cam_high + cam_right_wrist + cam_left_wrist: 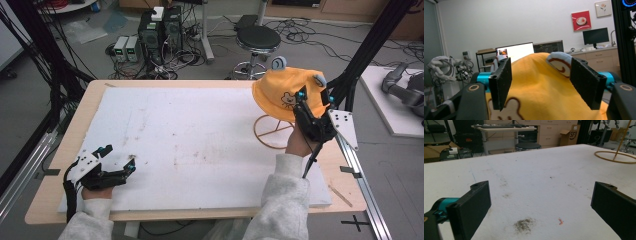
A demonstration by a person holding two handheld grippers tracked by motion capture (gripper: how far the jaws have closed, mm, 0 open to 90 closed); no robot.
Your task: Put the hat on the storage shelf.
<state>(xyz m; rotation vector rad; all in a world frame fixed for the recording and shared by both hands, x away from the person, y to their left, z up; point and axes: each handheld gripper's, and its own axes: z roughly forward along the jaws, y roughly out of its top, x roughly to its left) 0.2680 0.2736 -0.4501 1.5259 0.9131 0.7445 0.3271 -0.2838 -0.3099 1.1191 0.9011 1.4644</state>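
A cardboard box (571, 135) behind the table bears the black letters "SF" on its side.

Robotics lab or research workshop. Wooden table (47, 197) topped with a stained white foam board (200, 145), framed by black aluminium rails (372, 37). Behind it: bare grey floor strewn with tangled cables (310, 35), desktop computer towers (160, 30) and small power units (126, 48), a round black stool (258, 39). Farther off: wooden cabinets (549, 131), cardboard boxes (570, 135), a desk with keyboard (499, 127). Along the white wall: monitors (596, 36), shelving, a white robot arm (440, 67), two framed pictures (581, 20).
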